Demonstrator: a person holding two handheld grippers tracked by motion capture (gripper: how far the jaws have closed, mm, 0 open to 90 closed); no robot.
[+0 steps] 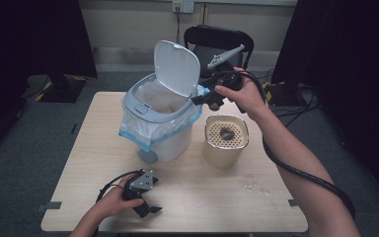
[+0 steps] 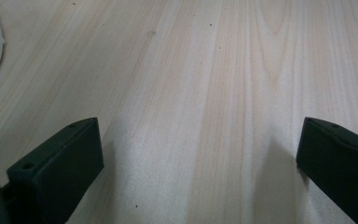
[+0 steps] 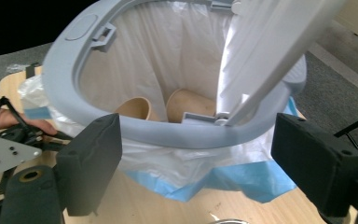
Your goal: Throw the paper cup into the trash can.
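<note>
Soft overhead light is brightening the bench (image 1: 192, 197) while the room around it is sinking into near-black, faint shadows are trailing from the left claw (image 2: 200, 154), and the bin lid (image 3: 279, 51) nearest the lens is blurring.

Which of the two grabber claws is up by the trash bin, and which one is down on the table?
The right gripper, held up beside the open bin. The left gripper sits low on the table, near its front edge.
</note>
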